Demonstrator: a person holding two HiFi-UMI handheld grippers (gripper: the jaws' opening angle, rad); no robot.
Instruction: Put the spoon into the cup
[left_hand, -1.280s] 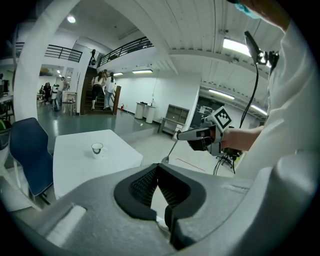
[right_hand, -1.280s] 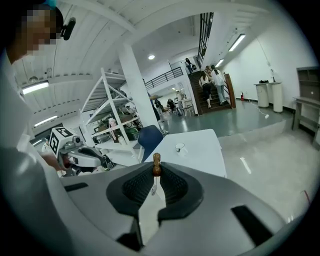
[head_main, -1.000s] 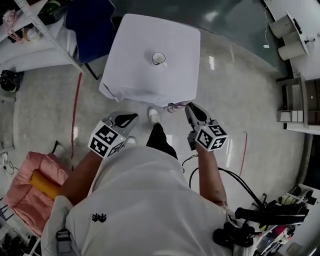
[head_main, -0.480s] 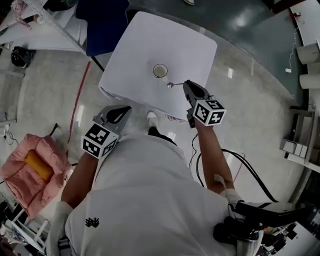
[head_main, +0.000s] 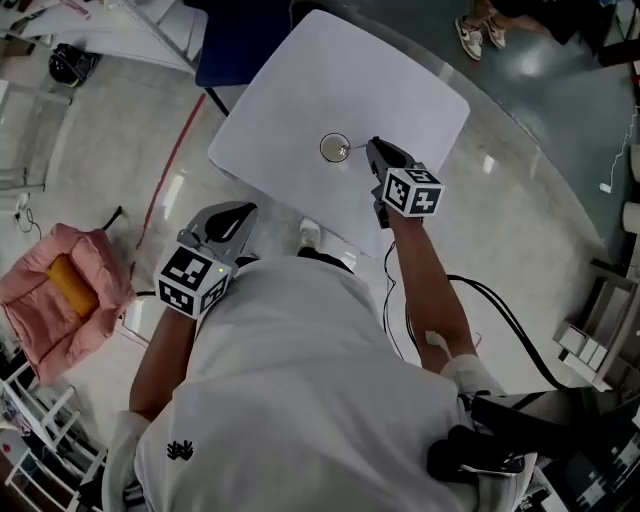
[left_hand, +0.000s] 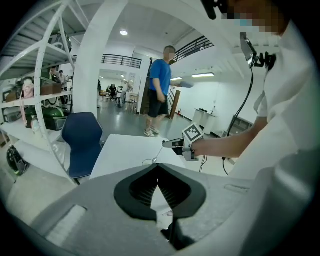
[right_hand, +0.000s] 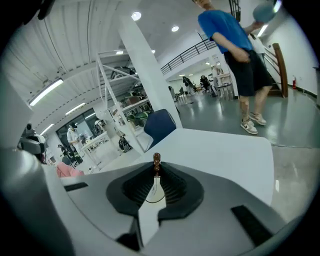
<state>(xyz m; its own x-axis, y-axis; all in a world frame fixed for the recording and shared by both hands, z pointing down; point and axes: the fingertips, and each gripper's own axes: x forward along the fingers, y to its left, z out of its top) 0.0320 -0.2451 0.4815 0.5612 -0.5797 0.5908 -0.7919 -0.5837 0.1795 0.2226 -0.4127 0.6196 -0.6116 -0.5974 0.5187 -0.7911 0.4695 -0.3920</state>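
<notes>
The white desk (head_main: 300, 95) carries a single small cup (head_main: 335, 148), standing upright a little in from the edge nearest the person. The right tool (head_main: 372, 147) reaches over the desk just beside that cup, clenched on the spoon (head_main: 347, 152). From the right gripper view the thin handle is pinched between the pads, with its brown knob (right_hand: 157, 159) poking out past the tips. The bowl end hangs down at the cup's rim (whether it touches the rim, I cannot tell from here). The left tool (head_main: 243, 210) is held back off the desk, near the person's body and well apart from the cup, its tips closed together on nothing. A blue chair (left_hand: 82, 140) stands at the far side of the desk.
</notes>
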